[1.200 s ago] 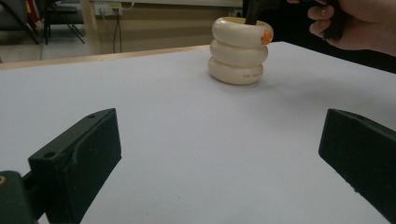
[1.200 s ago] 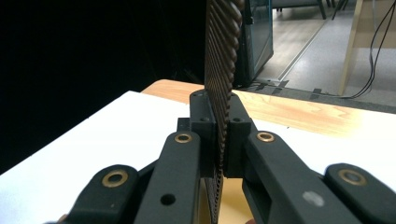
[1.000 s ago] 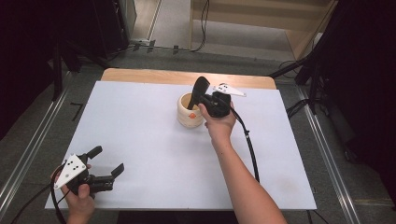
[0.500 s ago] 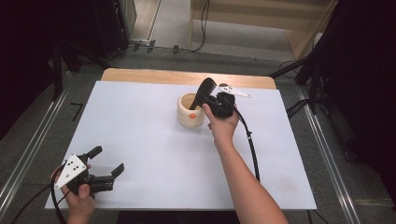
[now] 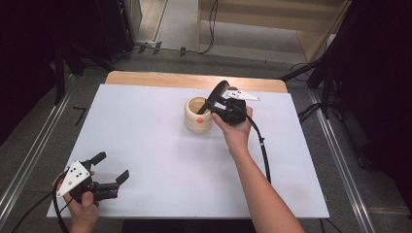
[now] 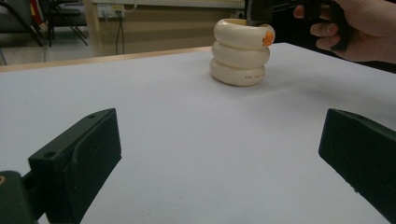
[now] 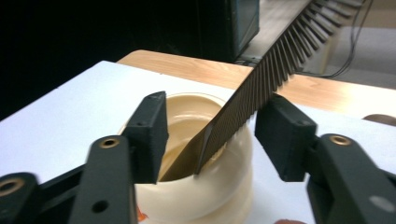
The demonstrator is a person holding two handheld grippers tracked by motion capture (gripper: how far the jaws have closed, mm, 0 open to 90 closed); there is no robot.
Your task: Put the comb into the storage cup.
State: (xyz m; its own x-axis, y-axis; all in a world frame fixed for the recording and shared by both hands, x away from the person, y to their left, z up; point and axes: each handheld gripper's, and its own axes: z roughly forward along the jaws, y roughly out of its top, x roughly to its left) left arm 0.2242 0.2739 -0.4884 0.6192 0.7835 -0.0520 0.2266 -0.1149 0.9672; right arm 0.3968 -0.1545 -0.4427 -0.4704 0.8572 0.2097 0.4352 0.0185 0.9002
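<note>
High view: cream ribbed holder (image 5: 197,115) stands upright on the white worktop (image 5: 145,131), toward the far middle, with a dark comb (image 5: 214,97) leaning in it, lower end inside, upper end tilted up to the right. Right gripper (image 5: 212,103) sits just beside the holder's right rim, around the comb; right hand (image 5: 236,127) behind it. Left gripper (image 5: 111,171) rests at the near left corner of the worktop, well apart from the holder, jaws spread, nothing between them. Left gripper view: both black jaws wide apart low over bare worktop; holder (image 6: 240,52) ahead, three stacked rings, an orange mark near its rim; right hand (image 6: 359,28) just right of it. Right gripper view: comb (image 7: 261,79) slants from the holder's mouth (image 7: 196,154) up to the right, teeth visible. Jaws have just been opening; they stand apart with the comb between them, left jaw clear of it, right jaw just beside or touching it, cannot tell which.
</note>
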